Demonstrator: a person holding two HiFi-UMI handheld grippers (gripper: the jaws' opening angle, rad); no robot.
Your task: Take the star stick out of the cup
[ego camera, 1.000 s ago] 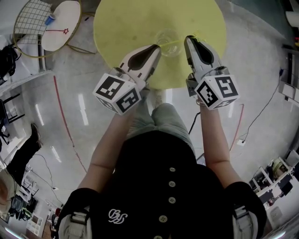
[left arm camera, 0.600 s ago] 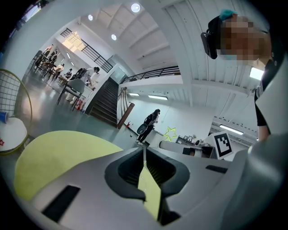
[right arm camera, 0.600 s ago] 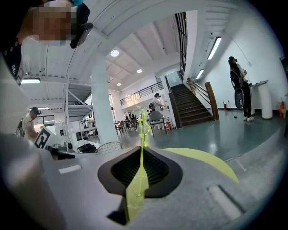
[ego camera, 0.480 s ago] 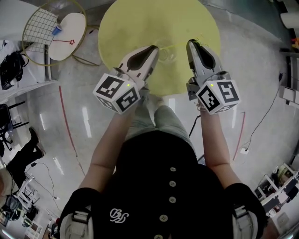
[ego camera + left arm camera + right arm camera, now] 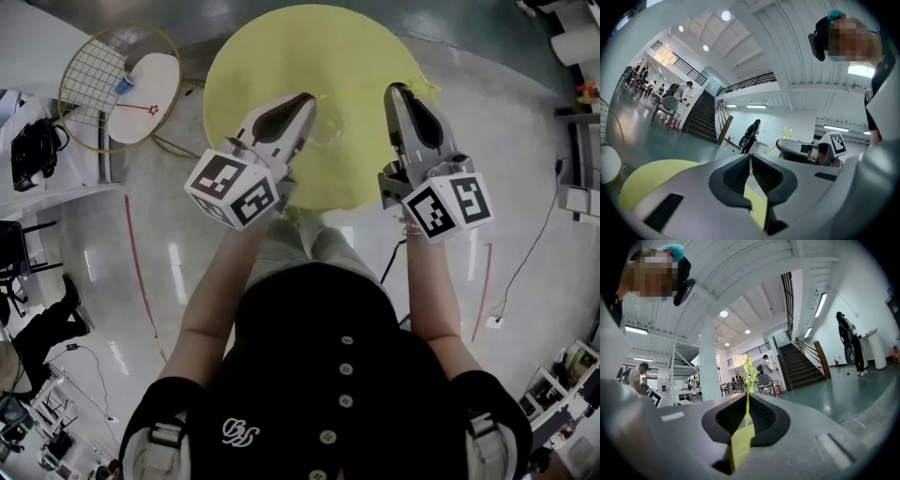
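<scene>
Star stick pinched in closed right tool, left tool jaws together; extraction looks done, next likely laying it on yellow desk.

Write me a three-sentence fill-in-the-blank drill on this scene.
1. The right gripper is shut on the thin ____ stick.
2. The round table under both grippers is ____ in colour.
3. The left gripper grips ____.
Missing words: star; yellow; nothing.
</scene>
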